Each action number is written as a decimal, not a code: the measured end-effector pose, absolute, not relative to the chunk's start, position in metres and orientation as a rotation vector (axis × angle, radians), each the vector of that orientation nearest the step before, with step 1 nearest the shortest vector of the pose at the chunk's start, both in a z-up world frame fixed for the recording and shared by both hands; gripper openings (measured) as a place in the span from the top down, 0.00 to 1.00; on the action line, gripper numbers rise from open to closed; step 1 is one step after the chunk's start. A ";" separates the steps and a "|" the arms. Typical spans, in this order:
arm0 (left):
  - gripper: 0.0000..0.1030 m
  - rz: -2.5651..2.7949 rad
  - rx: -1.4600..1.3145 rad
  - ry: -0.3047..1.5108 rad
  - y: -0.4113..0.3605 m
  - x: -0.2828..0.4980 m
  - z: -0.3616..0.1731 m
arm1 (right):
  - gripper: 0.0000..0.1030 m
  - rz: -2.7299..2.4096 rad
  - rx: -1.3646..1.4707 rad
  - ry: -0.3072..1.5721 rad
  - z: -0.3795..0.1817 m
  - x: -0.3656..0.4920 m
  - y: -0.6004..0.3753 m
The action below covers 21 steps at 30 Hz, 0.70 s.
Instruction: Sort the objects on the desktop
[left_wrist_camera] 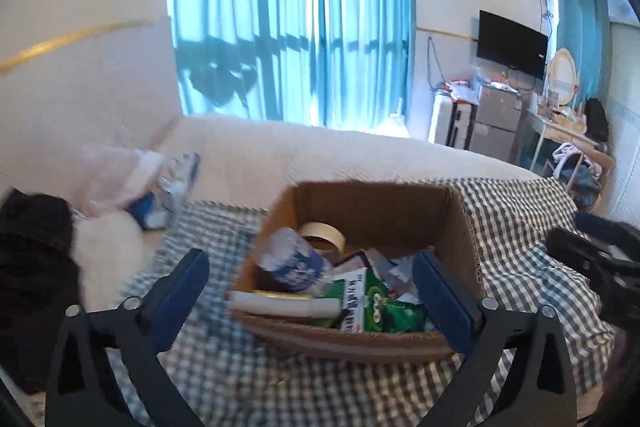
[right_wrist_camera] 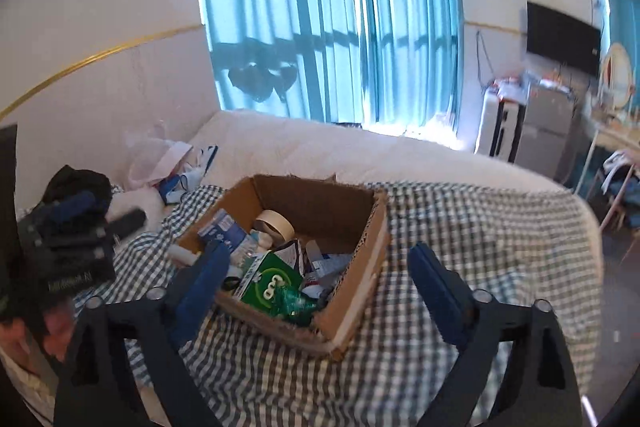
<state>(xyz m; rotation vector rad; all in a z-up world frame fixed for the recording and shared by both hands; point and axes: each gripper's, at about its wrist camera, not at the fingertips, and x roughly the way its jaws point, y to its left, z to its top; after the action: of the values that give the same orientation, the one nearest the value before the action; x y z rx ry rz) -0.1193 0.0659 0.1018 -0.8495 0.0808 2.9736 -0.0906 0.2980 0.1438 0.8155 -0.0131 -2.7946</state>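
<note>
Left gripper (left_wrist_camera: 312, 277) jaws spread, empty, above brown cardboard box (left_wrist_camera: 460, 211) on checked cloth (left_wrist_camera: 520, 227) | right gripper (right_wrist_camera: 316, 279) likewise apart | risk: crowded clear plastic bottle (left_wrist_camera: 290, 259), green carton (left_wrist_camera: 360, 301) may snag, tip.

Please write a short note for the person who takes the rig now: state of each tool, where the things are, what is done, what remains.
Left tool: open, holds nothing, above the near edge of the cardboard box.
Right tool: open, holds nothing, at the box's right near corner.
The box sits on the checked cloth on the bed.
In the box: tape roll, water bottle, white tube, green carton, some papers.
Done: nothing visibly taken out.
Left: sort the box contents.
</note>
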 end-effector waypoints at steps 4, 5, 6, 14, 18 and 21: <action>0.00 2.981 -0.746 0.026 0.052 -0.082 0.135 | 0.00 -2.820 0.791 0.021 0.166 -0.049 0.295; 0.00 2.970 -0.737 0.029 0.050 -0.073 0.139 | 0.00 -2.832 0.777 0.031 0.170 -0.038 0.293; 0.00 2.967 -0.730 0.033 0.050 -0.066 0.141 | 0.00 -2.831 0.783 0.051 0.172 -0.033 0.290; 0.00 2.972 -0.733 0.016 0.048 -0.046 0.154 | 0.01 -2.851 0.845 0.260 0.173 -0.025 0.263; 0.00 2.966 -0.731 -0.056 0.042 -0.041 0.125 | 0.01 -2.852 0.780 0.085 0.125 -0.024 0.274; 0.00 3.105 -0.723 -0.133 0.035 -0.033 0.052 | 0.01 -2.904 0.772 -0.016 0.058 -0.023 0.289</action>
<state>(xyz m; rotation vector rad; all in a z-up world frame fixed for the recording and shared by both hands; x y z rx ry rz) -0.0334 0.0347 0.0520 -0.7227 -0.1326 3.1048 -0.0228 0.2886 0.0577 0.7715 -0.0161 -2.9044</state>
